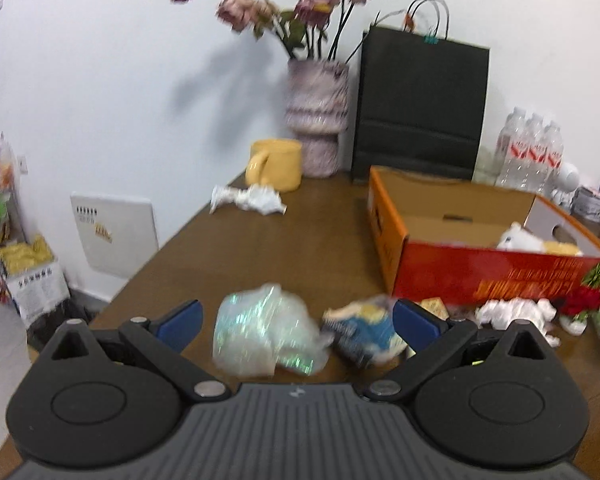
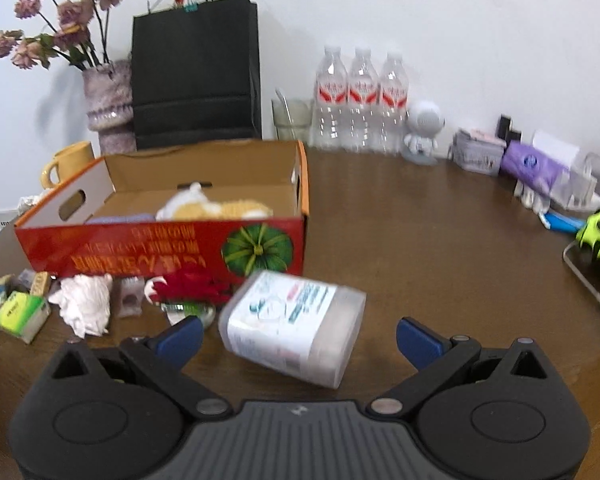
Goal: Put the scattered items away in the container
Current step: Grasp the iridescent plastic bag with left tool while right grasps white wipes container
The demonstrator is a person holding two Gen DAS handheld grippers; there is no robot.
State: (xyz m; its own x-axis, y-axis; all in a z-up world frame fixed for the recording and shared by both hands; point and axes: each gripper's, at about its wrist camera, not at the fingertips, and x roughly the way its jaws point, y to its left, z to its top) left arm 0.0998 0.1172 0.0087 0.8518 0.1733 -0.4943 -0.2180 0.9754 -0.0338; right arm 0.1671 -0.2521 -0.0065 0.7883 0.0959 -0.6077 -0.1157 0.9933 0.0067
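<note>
An open orange-red cardboard box (image 1: 496, 276) stands on the brown table and shows in the right wrist view too (image 2: 140, 244), with a plush toy (image 2: 212, 208) inside. My left gripper (image 1: 298, 320) is open around a crumpled shiny plastic wrapper (image 1: 266, 330) and a blue-yellow packet (image 1: 364, 330). My right gripper (image 2: 300, 336) is open around a clear plastic tub with a white label (image 2: 296, 328) lying on its side. Crumpled white paper (image 2: 86, 304), a red artificial flower (image 2: 192, 288) and a green packet (image 2: 20, 314) lie before the box.
A yellow mug (image 1: 276, 164), a vase of dried flowers (image 1: 316, 116), a black paper bag (image 1: 420, 108) and three water bottles (image 2: 360, 100) line the back. More crumpled paper (image 1: 252, 198) lies near the mug. Small items crowd the right edge (image 2: 540, 168).
</note>
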